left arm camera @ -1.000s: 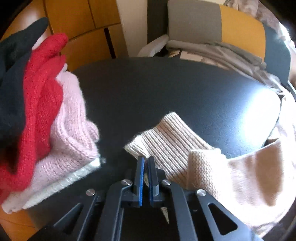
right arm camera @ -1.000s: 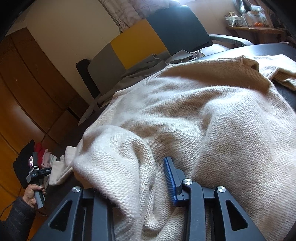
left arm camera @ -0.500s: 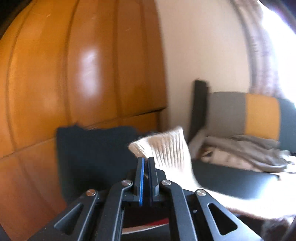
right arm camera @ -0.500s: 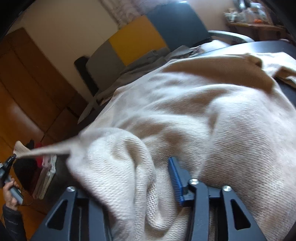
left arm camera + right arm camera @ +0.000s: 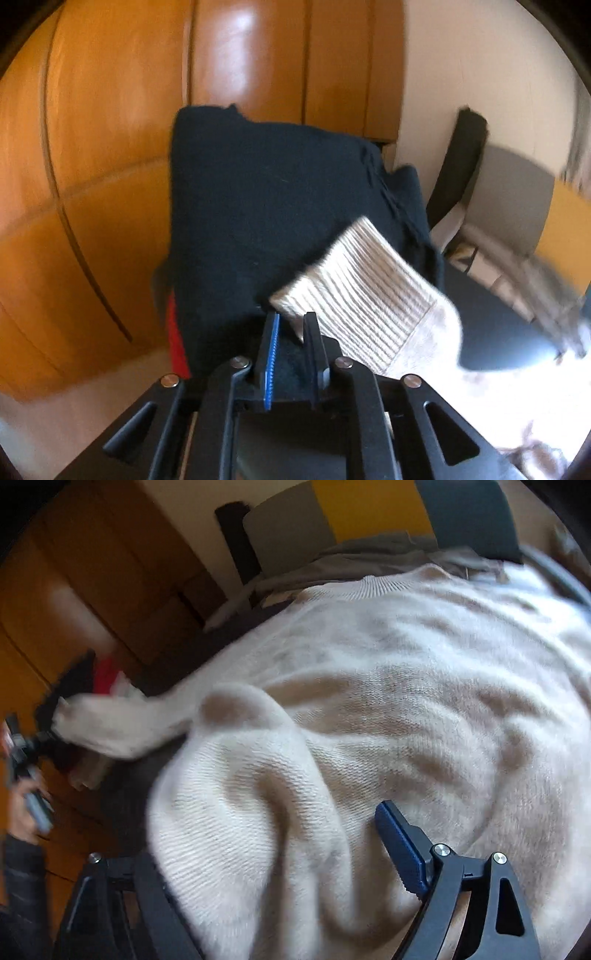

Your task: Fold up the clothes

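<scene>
Sweater (image 5: 388, 701) lies spread over the dark table (image 5: 498, 325) w/ its sleeve pulled out left to flatten it, your right gripper (image 5: 280, 856) opening wide around a body fold, left gripper (image 5: 291, 332) opening, ribbed cuff (image 5: 362, 291) slipping off its tips.

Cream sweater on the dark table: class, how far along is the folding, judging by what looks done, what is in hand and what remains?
Done: a stack of folded knitwear sits at the table's edge. In hand: the cream sweater lies unfolded; the left gripper is opening by its ribbed cuff, the right gripper is opening around a bunched fold. Left: every fold of this sweater.
</scene>
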Demonstrator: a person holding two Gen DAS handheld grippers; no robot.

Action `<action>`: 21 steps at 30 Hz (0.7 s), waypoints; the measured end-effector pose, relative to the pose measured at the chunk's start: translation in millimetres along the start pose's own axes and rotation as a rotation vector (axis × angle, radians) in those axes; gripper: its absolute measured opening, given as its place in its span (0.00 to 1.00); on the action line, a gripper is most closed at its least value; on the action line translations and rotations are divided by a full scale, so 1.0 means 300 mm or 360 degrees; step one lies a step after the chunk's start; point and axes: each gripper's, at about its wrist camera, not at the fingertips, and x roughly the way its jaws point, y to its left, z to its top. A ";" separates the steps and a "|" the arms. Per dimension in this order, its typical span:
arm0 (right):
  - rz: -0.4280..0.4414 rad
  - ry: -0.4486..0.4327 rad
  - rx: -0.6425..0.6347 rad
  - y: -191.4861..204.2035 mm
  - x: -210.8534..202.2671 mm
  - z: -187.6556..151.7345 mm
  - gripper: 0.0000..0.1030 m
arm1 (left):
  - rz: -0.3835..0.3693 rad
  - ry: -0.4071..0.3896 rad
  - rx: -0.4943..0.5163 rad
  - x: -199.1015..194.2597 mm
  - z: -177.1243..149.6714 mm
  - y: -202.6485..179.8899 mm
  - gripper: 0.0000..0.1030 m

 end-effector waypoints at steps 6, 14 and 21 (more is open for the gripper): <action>0.0026 -0.0267 0.0106 -0.082 -0.239 -0.006 0.86 | -0.0205 -0.0044 -0.0076 -0.192 -0.059 0.076 0.12; -0.0233 -0.0291 0.0137 -0.188 -0.349 -0.095 0.83 | -0.1238 0.0621 0.0472 -0.235 -0.478 -0.381 0.14; -0.0341 -0.0205 0.0237 -0.277 -0.253 -0.176 0.84 | -0.1701 0.0910 0.0529 -0.079 -0.708 -0.687 0.27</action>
